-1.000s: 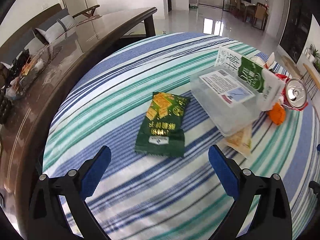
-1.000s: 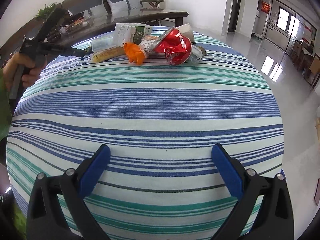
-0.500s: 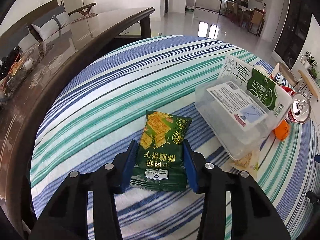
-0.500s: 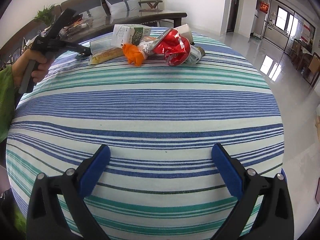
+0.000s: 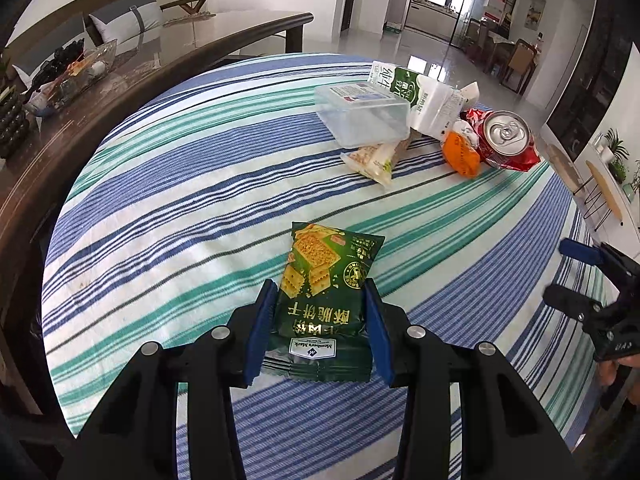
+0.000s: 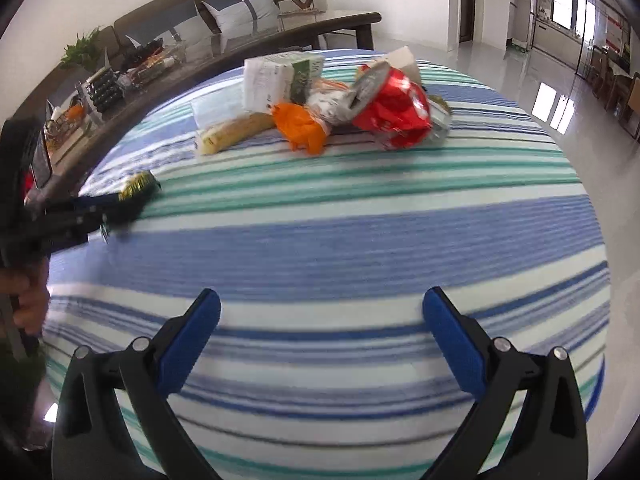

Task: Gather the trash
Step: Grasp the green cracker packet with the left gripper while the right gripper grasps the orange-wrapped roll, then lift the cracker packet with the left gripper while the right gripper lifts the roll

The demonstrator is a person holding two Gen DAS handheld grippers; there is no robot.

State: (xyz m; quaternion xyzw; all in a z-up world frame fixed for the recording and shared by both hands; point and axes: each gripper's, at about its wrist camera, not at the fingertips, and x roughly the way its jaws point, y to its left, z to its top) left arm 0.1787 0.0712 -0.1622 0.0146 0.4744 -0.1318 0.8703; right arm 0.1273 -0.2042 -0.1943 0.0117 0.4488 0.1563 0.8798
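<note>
The left claw (image 5: 320, 320) is clamped on the near end of the green cracker packet (image 5: 326, 292), whose long axis runs straight out toward 12 o'clock, over the striped counter (image 5: 180, 208). The right claw (image 6: 320, 332) gapes wide with nothing between its pads. Farther off, at about 1 o'clock from the left claw, lies the remaining heap: clear plastic box (image 5: 360, 118), milk carton (image 5: 416, 96), orange wrapper (image 5: 460, 154) and red can (image 5: 506, 136). The empty right claw looks the better placed for it.

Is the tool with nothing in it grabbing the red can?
No, the right tool is wide open over bare striped cloth, and the red can lies far off in the trash pile.
</note>
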